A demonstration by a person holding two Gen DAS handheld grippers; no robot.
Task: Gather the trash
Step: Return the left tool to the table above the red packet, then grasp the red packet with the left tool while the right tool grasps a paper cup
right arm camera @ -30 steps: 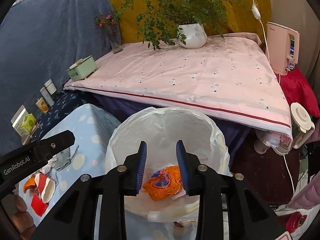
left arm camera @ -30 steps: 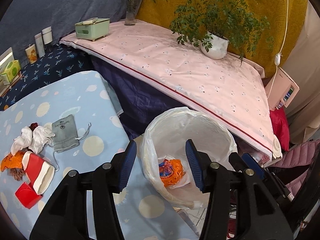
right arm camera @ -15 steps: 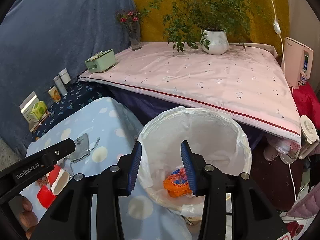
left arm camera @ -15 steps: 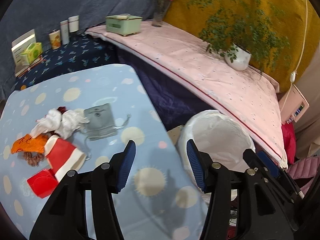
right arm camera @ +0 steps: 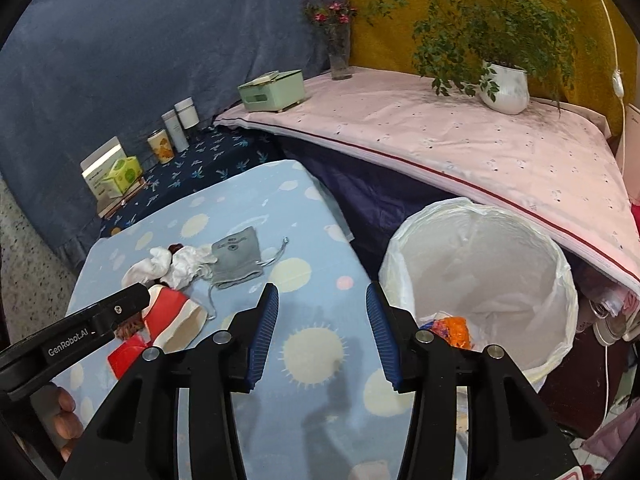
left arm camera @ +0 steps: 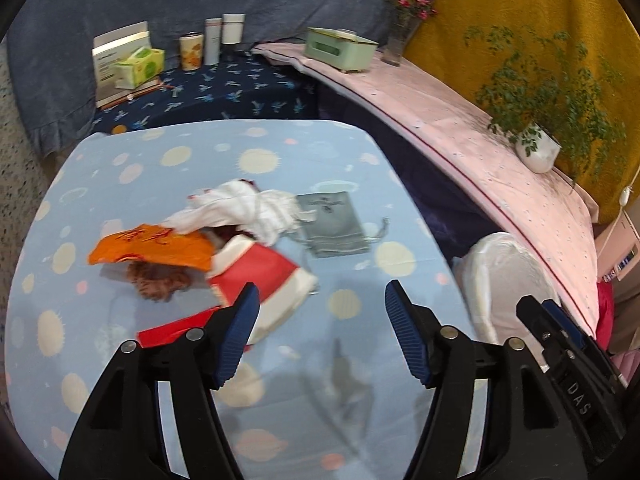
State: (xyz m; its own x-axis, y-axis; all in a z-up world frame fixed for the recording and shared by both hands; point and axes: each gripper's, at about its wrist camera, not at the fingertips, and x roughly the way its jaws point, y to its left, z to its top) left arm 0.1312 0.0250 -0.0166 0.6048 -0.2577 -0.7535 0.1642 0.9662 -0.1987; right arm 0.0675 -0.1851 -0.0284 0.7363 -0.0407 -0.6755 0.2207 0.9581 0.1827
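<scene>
Orange wrapper (left arm camera: 154, 246), white tissue (left arm camera: 244, 210), a red-and-white paper cup (left arm camera: 266, 280) on its side and a flat red scrap (left arm camera: 176, 330) – that is the litter waiting for you, heaped together on the left half of the blue spotted tablecloth (left arm camera: 280, 152). One orange packet (right arm camera: 454, 330) already lies in the bottom of the white-lined bin (right arm camera: 480, 216), which stands just beside the table's right edge.

Your left gripper (left arm camera: 320, 334) hangs over the cloth with its jaws spread and nothing between them; they have just been opening. The right gripper (right arm camera: 322, 332) is likewise parted and empty, its jaws also just widened, and it points at bare cloth between the heap and the bin.

The step in hand, as I judge it, is the reach for the next piece. The cup is nearest your left jaws – bring them down across its open rim so one pad goes inside and one outside, which should hold better than squeezing the round wall. Crushed paper gives, so close firmly.

Mind the grey drawstring pouch (left arm camera: 334, 222) lying just beside the tissue (it may not be trash at all, and its cord trails toward the cup). Lift straight up before you swing over, or the tissue and the brown clump (left arm camera: 156, 282) under the wrapper could drag along and drop short of the bin.
</scene>
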